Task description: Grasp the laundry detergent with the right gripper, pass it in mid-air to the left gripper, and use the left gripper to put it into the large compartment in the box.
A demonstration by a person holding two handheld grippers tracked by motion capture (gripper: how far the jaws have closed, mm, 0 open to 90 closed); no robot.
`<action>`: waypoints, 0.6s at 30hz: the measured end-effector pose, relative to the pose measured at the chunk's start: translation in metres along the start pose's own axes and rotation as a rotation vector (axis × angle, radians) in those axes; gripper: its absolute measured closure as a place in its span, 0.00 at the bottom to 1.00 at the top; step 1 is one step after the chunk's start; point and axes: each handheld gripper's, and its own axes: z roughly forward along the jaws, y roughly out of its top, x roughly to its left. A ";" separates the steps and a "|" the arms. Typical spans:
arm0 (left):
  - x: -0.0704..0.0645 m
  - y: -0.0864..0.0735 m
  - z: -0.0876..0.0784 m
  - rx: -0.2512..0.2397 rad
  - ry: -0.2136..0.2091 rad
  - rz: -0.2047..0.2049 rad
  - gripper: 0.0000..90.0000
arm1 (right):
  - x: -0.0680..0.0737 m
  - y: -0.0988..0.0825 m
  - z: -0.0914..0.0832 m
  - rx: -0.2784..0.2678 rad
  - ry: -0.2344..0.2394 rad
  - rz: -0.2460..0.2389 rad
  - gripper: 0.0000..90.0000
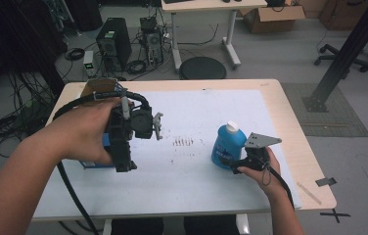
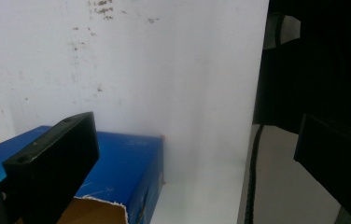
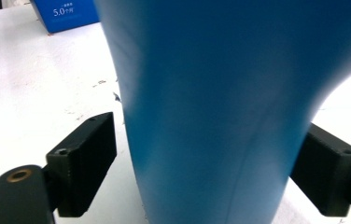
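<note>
A blue bottle [image 1: 226,147] with a white cap stands upright on the white mat [image 1: 192,171], right of centre. My right gripper [image 1: 229,164] sits low at its base, one jaw on each side. In the right gripper view the blue bottle [image 3: 211,93] fills the space between the jaws of my right gripper [image 3: 208,158]; a thin strip of mat shows beside the left jaw, so it is open. My left gripper [image 1: 124,164] is held above a blue box [image 1: 105,140] at the left, jaws pointing down. In its own view my left gripper [image 2: 197,149] is open and holds nothing, above the blue box [image 2: 127,163].
A brown cardboard piece [image 1: 99,88] lies at the table's far left corner. Faint dark marks [image 1: 183,142] dot the mat's middle. The table's near edge [image 2: 253,140] runs close beside the blue box. A cable [image 1: 74,196] trails from the left gripper over the front edge.
</note>
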 end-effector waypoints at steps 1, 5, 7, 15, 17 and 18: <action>0.000 0.000 0.001 0.000 -0.001 -0.001 0.00 | 0.000 0.000 0.001 0.000 -0.002 -0.002 0.20; 0.000 -0.001 0.002 0.002 -0.002 -0.001 0.00 | 0.000 -0.001 0.001 -0.001 -0.002 0.001 0.22; 0.000 -0.001 0.002 0.005 -0.003 -0.001 0.00 | 0.000 -0.001 0.001 -0.006 -0.003 0.001 0.23; 0.002 -0.001 0.003 0.005 -0.003 -0.003 0.00 | -0.001 -0.001 0.001 -0.017 -0.003 -0.002 0.26; 0.002 -0.001 0.004 0.003 -0.004 -0.001 0.00 | -0.001 -0.001 0.001 -0.018 -0.004 -0.002 0.26; 0.002 -0.001 0.004 0.003 -0.004 -0.001 0.00 | -0.001 -0.001 0.001 -0.018 -0.004 -0.002 0.26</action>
